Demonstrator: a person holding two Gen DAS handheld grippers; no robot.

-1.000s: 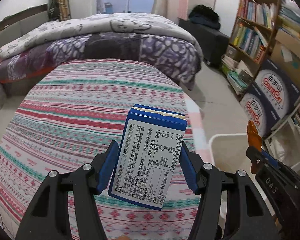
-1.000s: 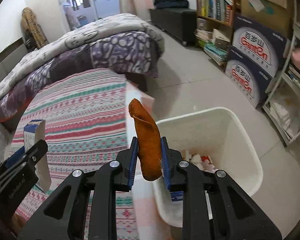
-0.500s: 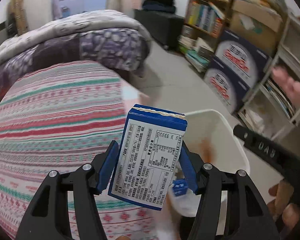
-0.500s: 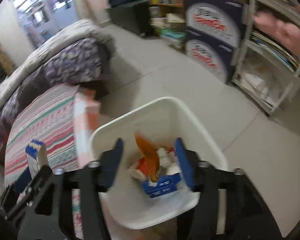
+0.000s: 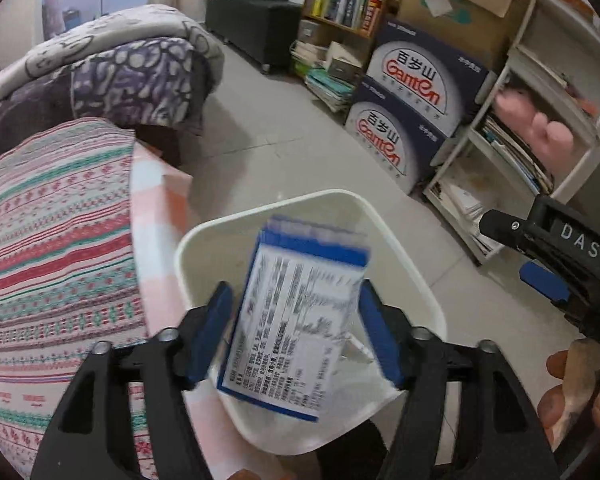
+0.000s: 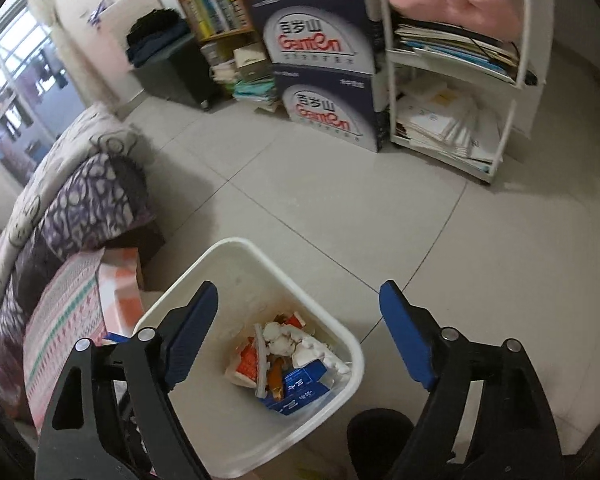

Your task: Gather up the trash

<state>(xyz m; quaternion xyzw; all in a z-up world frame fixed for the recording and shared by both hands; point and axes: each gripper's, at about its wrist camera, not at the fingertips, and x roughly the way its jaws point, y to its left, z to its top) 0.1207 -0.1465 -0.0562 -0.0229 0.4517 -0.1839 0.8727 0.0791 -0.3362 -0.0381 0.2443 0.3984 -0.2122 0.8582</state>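
Now the left gripper (image 5: 296,336) has just been spreading its jaws, the blurred blue carton (image 5: 296,320) loose between them over the white bin (image 5: 404,256). The right gripper (image 6: 296,336), just widened too, gapes empty above the bin's trash (image 6: 288,364).

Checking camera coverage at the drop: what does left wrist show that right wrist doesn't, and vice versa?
Left wrist only: the blue-and-white carton, motion-blurred between the left gripper pads, which have just been opening, and the person's hand.

Right wrist only: the bin's contents: crumpled white paper, a blue box, an orange scrap. The right gripper has just been opening and is empty.

Both: the white bin, striped cloth, Ganten boxes.
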